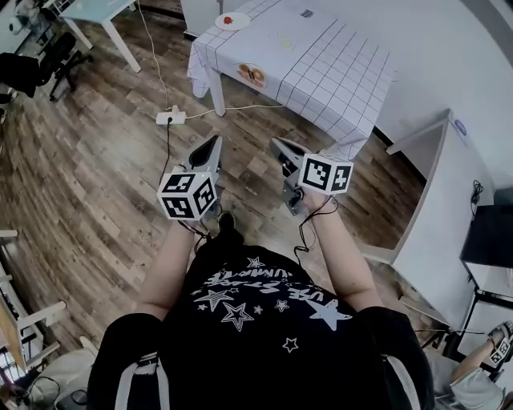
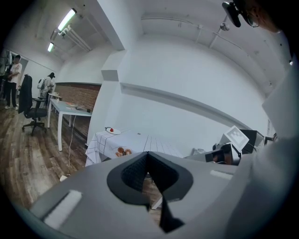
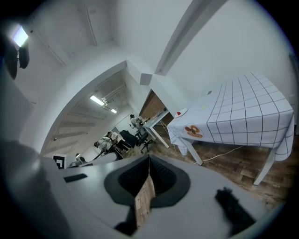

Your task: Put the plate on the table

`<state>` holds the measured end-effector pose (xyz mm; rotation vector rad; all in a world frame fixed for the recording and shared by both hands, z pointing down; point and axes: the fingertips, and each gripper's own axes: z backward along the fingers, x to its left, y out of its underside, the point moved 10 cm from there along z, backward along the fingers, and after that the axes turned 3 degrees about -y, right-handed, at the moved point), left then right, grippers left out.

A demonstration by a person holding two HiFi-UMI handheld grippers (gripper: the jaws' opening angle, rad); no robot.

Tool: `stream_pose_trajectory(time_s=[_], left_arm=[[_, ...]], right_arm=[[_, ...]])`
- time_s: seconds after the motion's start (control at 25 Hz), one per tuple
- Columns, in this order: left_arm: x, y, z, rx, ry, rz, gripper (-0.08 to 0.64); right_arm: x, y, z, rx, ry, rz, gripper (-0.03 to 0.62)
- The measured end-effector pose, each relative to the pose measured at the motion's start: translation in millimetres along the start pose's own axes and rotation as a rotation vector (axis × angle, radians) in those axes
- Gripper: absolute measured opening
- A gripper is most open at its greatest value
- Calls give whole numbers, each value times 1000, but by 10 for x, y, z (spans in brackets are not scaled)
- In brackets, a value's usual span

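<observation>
A table under a white checked cloth stands ahead of me, some way off. On its far corner lies a small white plate with something red on it. The same plate shows in the left gripper view and the right gripper view. Near the cloth's front corner sits a round dish with brown food. My left gripper and right gripper hang side by side above the wooden floor, short of the table. Both are shut with nothing between the jaws.
A white power strip and its cable lie on the floor before the table. A black office chair and a pale desk stand at the far left. A white cabinet stands at right. People stand far off.
</observation>
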<state>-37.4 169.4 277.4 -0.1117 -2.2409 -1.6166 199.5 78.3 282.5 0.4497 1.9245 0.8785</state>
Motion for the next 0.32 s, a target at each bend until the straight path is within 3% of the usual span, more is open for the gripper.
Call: stream_pose_trajectory(time_s=[0.32], left_arm=[[-344, 85, 256, -18, -14, -19, 9]], right_arm=[[154, 50, 315, 4, -33, 44, 15]])
